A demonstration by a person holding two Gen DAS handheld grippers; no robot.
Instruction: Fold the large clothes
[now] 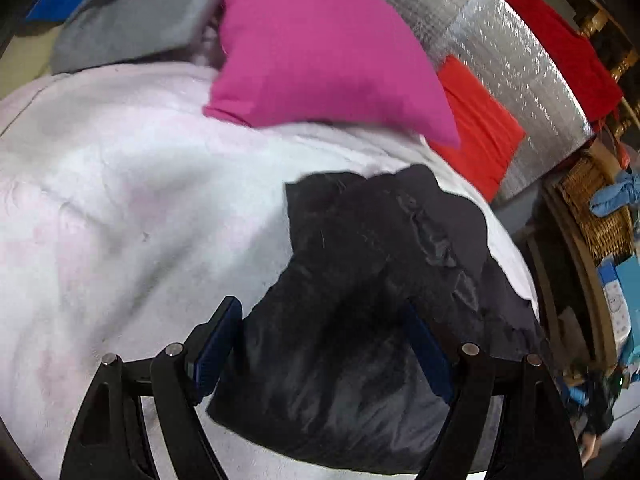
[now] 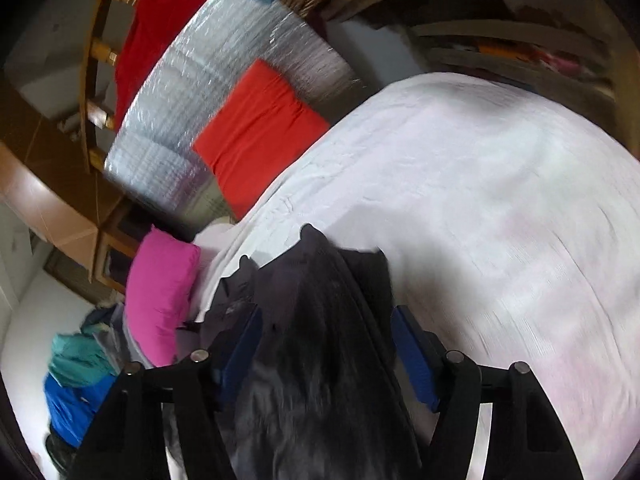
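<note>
A: Item one, the dark garment (image 1: pixel 360 280): where is it recorded?

B: It is recorded on the bed, laid over a pale pink-white blanket (image 1: pixel 120 200), bunched and creased, with its near end drawn up between the fingers of both tools.

A: Left hand-held gripper (image 1: pixel 324 344): condition?

B: The blue pads (image 1: pixel 216 348) are seen set fairly wide apart, with dark cloth filling the space between them. Whether the cloth is actually pinched cannot be told.

A: Right hand-held gripper (image 2: pixel 326 344)?

B: Much the same is noted: fingers parted, garment (image 2: pixel 320 320) bulging through the gap, grip not determinable; the view is blurred.

A: Other entries?

B: A magenta pillow (image 1: pixel 312 48) is listed at the blanket's far edge, an orange-red cushion (image 1: pixel 476 128) beside it, a silver quilted roll (image 1: pixel 512 60) behind, a wicker basket (image 1: pixel 596 208) to the side, and a heap of blue and teal clothes (image 2: pixel 76 376)
</note>
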